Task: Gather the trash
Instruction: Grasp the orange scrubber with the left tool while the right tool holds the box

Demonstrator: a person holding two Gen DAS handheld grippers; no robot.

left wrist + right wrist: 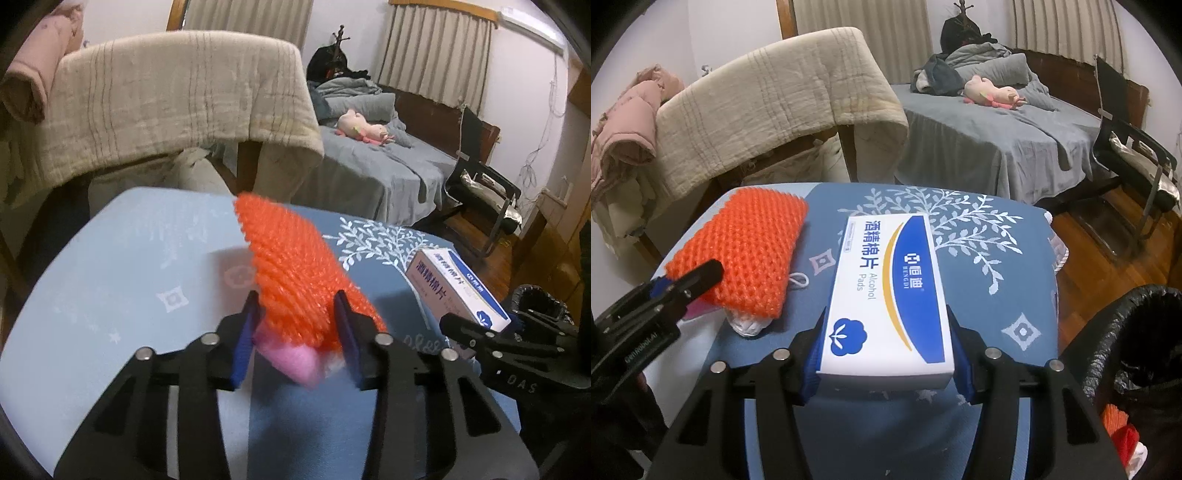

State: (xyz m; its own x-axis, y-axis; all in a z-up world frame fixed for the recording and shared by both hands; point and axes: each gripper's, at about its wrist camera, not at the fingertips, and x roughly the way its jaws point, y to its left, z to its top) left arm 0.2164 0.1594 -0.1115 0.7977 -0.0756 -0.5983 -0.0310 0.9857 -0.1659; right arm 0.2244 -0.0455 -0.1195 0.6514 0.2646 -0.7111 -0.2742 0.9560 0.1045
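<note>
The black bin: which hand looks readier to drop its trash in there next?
Probably the right. The right gripper already clamps the alcohol pads box, and the black bin stands just beside it. The left gripper is only around the orange foam net, farther away.

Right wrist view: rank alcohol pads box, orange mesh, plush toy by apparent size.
1. alcohol pads box
2. orange mesh, close behind
3. plush toy, smallest, but it lies far off on the bed, so true size is unsure.

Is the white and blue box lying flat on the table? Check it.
No: the right gripper clamps the box by its sides and holds its near end clear of the table.
</note>
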